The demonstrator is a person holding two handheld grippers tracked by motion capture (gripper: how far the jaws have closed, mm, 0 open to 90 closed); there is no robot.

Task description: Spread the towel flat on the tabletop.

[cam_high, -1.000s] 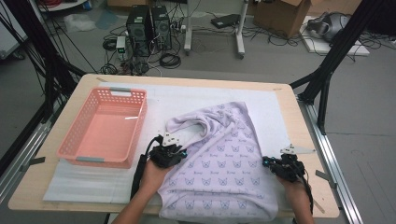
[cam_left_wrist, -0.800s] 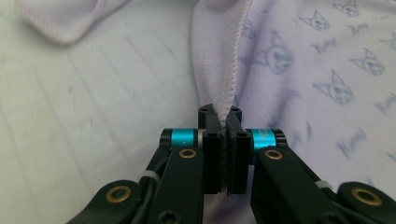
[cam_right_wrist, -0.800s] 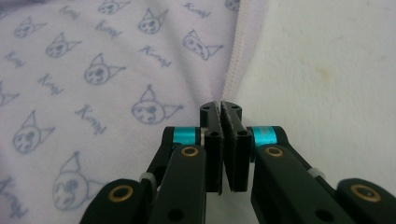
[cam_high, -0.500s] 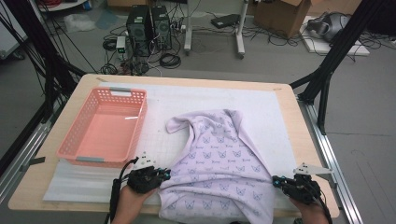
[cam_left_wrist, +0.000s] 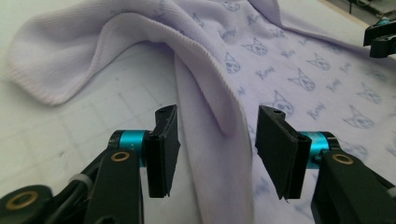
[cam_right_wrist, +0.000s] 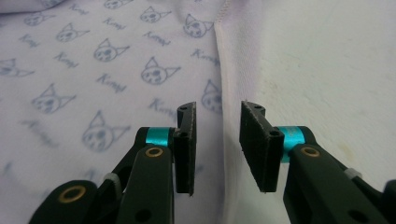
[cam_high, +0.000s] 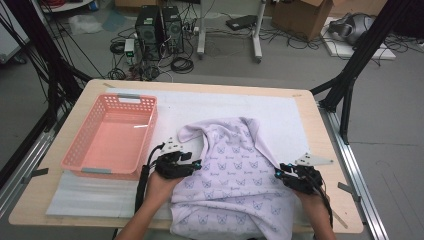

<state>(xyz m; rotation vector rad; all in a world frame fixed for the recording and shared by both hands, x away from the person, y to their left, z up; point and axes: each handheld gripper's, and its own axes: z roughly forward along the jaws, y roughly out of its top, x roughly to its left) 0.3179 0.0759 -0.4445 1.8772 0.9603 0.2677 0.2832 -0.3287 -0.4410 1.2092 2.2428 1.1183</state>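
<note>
A lilac garment [cam_high: 235,170] printed with small cat faces lies spread on the white mat [cam_high: 215,105], its lower part hanging over the table's front edge. My left gripper [cam_high: 194,165] is at the garment's left edge. In the left gripper view its jaws [cam_left_wrist: 217,149] have just been opening, and a raised fold of the cloth [cam_left_wrist: 280,60] runs between them untouched. My right gripper [cam_high: 278,175] sits at the right edge. Its jaws [cam_right_wrist: 217,144] have also just been opening, and they straddle the hem of the cloth [cam_right_wrist: 93,70] without pressing it.
A pink plastic basket [cam_high: 80,150] stands empty at the table's left. The other gripper [cam_left_wrist: 380,39] shows far off in the left gripper view. Behind the table are computer towers [cam_high: 160,25], cables and black frame legs [cam_high: 350,85].
Both hands pulled the garment toward the front edge, then moved back up the table. Both grippers have let go of the cloth, which now lies flatter.
</note>
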